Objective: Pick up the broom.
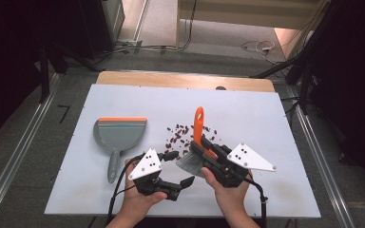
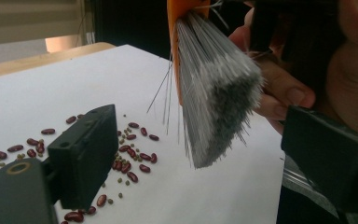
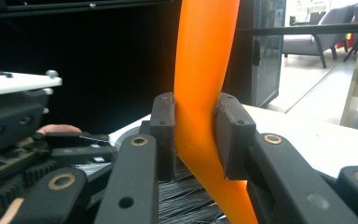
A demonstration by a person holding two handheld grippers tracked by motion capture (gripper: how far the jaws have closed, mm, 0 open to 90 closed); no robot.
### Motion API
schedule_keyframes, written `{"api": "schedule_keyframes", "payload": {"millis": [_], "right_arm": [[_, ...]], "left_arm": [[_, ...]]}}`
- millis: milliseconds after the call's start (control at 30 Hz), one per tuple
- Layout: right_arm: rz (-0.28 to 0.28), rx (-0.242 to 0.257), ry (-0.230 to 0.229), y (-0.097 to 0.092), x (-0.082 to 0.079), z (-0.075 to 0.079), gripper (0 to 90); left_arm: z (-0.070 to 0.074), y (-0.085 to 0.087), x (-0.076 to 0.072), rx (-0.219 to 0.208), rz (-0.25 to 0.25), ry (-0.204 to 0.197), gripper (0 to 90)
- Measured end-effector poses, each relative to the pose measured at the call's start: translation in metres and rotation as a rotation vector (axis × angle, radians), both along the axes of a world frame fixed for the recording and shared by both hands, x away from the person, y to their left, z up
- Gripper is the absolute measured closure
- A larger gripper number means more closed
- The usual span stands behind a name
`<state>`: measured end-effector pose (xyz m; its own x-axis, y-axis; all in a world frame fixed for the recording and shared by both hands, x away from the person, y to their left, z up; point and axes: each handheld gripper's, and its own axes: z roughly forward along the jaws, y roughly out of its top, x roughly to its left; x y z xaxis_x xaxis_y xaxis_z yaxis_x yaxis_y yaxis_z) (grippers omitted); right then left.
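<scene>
An orange-handled brush point(image 1: 197, 142) with grey bristles is held tilted above scattered red beans point(image 1: 178, 135); a grey dustpan point(image 1: 119, 135) is laid flat on the tabletop point(image 1: 266, 123).

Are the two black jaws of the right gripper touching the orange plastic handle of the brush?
Touching. In the right gripper view, the right gripper has both pads pressed against the orange brush handle, with no gap on either side.

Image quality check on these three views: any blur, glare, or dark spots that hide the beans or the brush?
High view: even light on the white table, beans small and soft, room edges dark. Left gripper view: beans sharp, brush bristles slightly soft, its own near claw blurred. Right gripper view: orange brush handle clear between the pads, left background black, right side washed out.
</scene>
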<state>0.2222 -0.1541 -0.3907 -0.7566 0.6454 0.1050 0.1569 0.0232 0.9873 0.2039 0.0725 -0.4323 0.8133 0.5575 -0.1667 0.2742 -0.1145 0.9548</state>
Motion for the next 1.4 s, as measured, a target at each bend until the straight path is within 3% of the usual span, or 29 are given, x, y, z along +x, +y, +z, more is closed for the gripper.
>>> {"api": "schedule_keyframes", "payload": {"millis": [33, 433, 567, 667, 767, 867, 1033, 1200, 1267, 1400], "right_arm": [[0.007, 0.004, 0.006, 0.002, -0.002, 0.0, 69.2], [0.041, -0.011, -0.009, 0.018, -0.013, -0.006, 69.1], [0.039, -0.014, -0.005, 0.019, -0.012, -0.008, 69.0], [0.052, -0.016, 0.0, 0.019, -0.011, -0.008, 68.7], [0.105, -0.009, 0.01, 0.018, -0.007, -0.007, 66.1], [0.155, -0.003, 0.016, 0.013, -0.002, -0.005, 55.1], [0.209, -0.003, 0.014, -0.005, 0.005, 0.002, 46.9], [0.248, -0.037, 0.051, -0.023, 0.019, 0.004, 47.0], [0.323, -0.028, 0.088, -0.028, 0.026, 0.004, 47.4], [0.462, -0.047, 0.138, -0.032, 0.034, 0.002, 46.8]], "left_arm": [[0.0, -0.002, 0.0, -0.002, 0.007, 0.021, 20.9], [0.0, -0.006, -0.003, 0.011, 0.023, 0.041, 71.9], [-0.001, -0.003, -0.001, 0.027, 0.023, 0.047, 81.6], [0.0, -0.002, -0.002, 0.047, 0.014, 0.03, 84.9], [0.001, 0.004, 0.001, 0.045, -0.01, 0.037, 86.1], [0.001, 0.009, 0.003, 0.049, -0.007, 0.034, 86.3], [0.005, 0.028, 0.008, 0.024, -0.048, 0.025, 86.4], [0.009, 0.051, 0.013, -0.006, -0.104, 0.021, 86.4], [0.01, 0.054, 0.013, -0.008, -0.112, 0.018, 86.3], [0.012, 0.063, 0.015, -0.016, -0.185, 0.004, 86.3]]}}
